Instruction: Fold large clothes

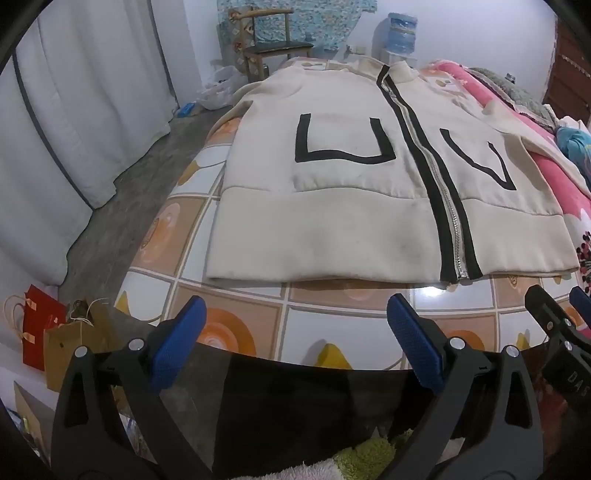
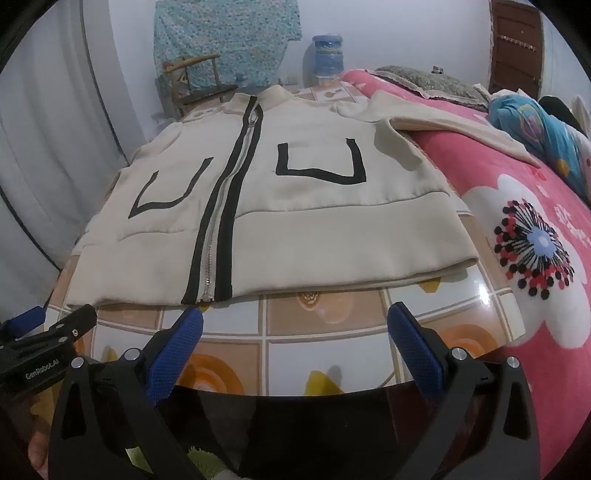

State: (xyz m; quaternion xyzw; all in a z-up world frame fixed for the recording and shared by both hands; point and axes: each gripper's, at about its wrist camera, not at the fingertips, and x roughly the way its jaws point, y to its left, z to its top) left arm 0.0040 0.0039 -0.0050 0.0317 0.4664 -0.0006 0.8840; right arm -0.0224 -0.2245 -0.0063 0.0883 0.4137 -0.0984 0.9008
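A cream zip-up jacket (image 1: 332, 229) with black pocket outlines and a black-trimmed silver zipper (image 1: 448, 221) lies flat, front up, on a tiled-pattern table (image 1: 332, 325). It also shows in the right wrist view (image 2: 314, 229), its right sleeve (image 2: 454, 123) stretched over a pink blanket. My left gripper (image 1: 295, 306) is open and empty, just short of the jacket's hem. My right gripper (image 2: 295, 317) is open and empty, also just short of the hem; it shows in the left wrist view (image 1: 554, 306) at the right edge.
A pink flowered blanket (image 2: 535, 240) covers the bed at the right, with a blue bundle (image 2: 535, 122) on it. A wooden chair (image 1: 266, 40) and a water jug (image 1: 400, 31) stand beyond the table. Paper bags (image 1: 48, 339) sit on the floor at the left.
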